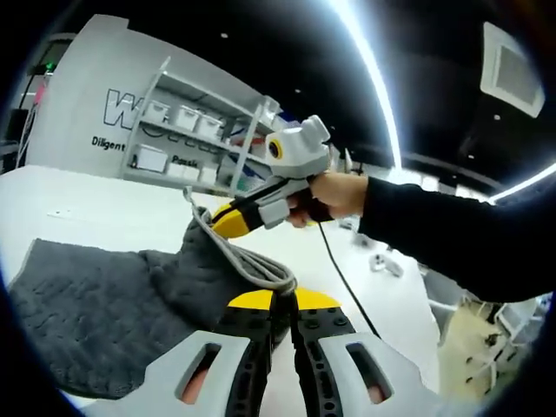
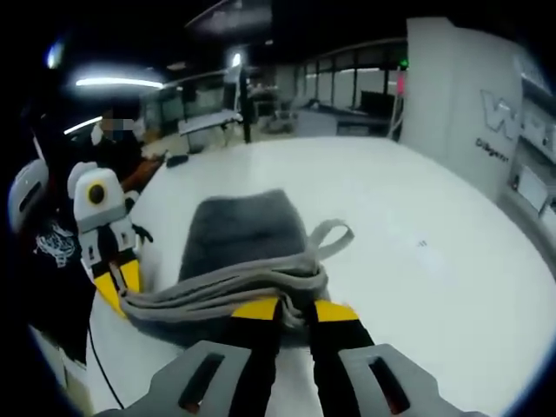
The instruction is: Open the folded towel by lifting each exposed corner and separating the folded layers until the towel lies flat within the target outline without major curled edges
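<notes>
On the white surface (image 2: 417, 226), near its edge on the person's side, we recorded one grey towel (image 2: 243, 230), partly folded, with its pale hemmed border gathered into a ridge and raised off the surface. Left tool (image 1: 282, 306): jaws drawn together, pinching that border at one end, seen close in the left gripper view. Right tool (image 2: 291, 313): jaws likewise closed on the border, a loop of hem (image 2: 334, 234) standing free just beyond them. In the left gripper view the right tool (image 1: 228, 221) showed from outside, held in a hand (image 1: 334, 193) with a dark sleeve, its yellow tips on the same ridge; in the right gripper view the left tool (image 2: 113, 282) appeared at the ridge's far end. Risks, as we judged them: each tool may have pinched more than one layer, so that lifting would carry the whole fold rather than part it; the two grips sat on one bunched edge, so uneven pulling might twist or roll the hem and leave a curled edge; the towel lay close to the surface's edge and could be dragged off it. No target outline could be made out by us. Room: dark ceiling with long strip lights (image 1: 369, 69), a white wall with lettering, a rack of shelving with white bins (image 1: 187, 130), further desks and glazed partitions behind, a cable trailing across the surface.
</notes>
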A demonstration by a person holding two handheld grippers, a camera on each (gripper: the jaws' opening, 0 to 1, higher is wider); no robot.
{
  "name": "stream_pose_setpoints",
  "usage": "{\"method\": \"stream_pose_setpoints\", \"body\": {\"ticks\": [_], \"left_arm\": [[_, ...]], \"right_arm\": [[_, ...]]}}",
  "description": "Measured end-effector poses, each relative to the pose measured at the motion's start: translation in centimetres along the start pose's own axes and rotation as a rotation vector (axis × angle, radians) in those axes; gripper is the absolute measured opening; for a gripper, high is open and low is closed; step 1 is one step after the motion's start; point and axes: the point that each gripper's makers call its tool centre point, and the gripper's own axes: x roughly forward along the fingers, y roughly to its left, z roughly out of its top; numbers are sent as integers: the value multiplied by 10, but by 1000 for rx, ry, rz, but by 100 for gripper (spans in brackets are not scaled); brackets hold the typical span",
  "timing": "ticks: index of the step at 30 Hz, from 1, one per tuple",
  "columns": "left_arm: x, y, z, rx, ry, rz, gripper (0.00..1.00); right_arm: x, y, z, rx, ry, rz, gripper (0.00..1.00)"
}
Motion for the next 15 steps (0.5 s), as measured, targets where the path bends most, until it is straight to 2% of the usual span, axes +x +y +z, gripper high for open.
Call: {"method": "stream_pose_setpoints", "body": {"ticks": [15], "left_arm": [[6,-6,-5,20,21,-10,4]], "right_arm": [[-5,1,-13,14,-22,-20,9]]}}
